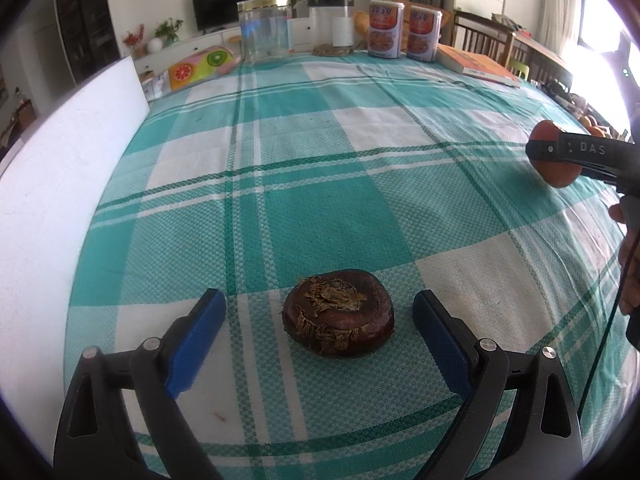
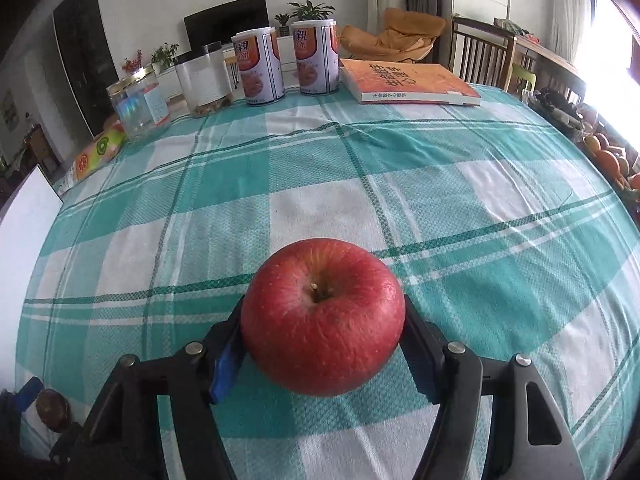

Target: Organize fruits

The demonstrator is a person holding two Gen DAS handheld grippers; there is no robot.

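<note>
Left wrist view: left tool [image 1: 320, 344] stood released, pads flanking a brown fruit [image 1: 339, 318] on the tabletop [image 1: 320, 160], apparently ready to grasp. Right tool [image 2: 322, 356] clenched an apple [image 2: 322, 322] above the cloth, presumably for carrying. Beyond, a clear jar [image 2: 138, 104] looked empty; another jar [image 2: 205, 80] held brownish bits.

on the bench [image 1: 320, 140] a mangosteen [image 1: 338, 316] lies between the left hand-held gripper [image 1: 320, 340] fingers; jars [image 1: 264, 30], cans [image 1: 386, 28] and a book [image 1: 478, 66] line the far edge.
</note>
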